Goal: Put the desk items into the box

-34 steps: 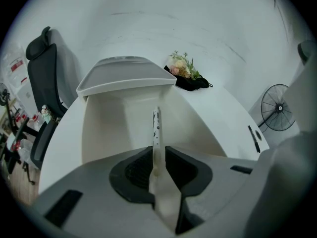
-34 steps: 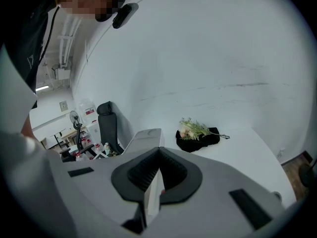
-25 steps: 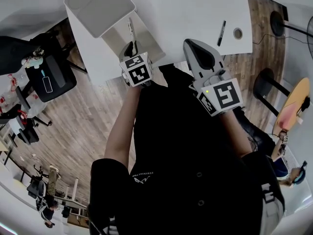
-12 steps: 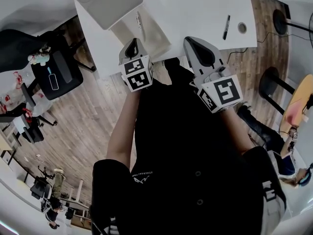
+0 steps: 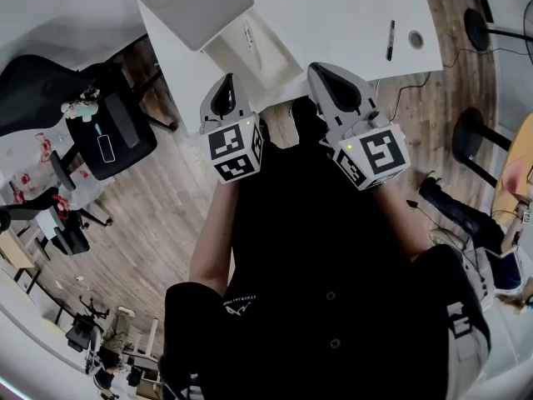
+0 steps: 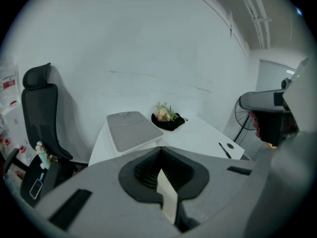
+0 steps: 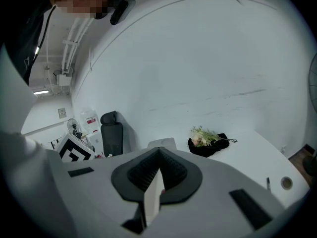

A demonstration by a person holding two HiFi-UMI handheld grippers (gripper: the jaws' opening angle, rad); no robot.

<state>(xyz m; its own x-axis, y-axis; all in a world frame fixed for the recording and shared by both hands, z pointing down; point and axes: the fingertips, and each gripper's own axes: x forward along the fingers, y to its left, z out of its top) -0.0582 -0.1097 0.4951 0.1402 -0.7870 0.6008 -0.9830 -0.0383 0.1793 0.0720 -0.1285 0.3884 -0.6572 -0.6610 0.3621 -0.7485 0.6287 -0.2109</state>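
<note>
Jaws together on nothing, my left gripper (image 5: 226,86) and right gripper (image 5: 323,75) hang off the table's (image 5: 333,11) near edge, probably between pickups, with the marker (image 5: 390,40) near the right edge not yet in the box (image 5: 279,54).

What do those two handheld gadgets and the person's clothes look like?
The left gripper and right gripper are light grey pointed shells with black ribbed pads inset. Each carries a cube of black-and-white square markers; a green light glows on the right one. The person wears a black top.

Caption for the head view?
Left claw and right claw, both shut, before a white desk holding an open cream box and black marker pen.
</note>
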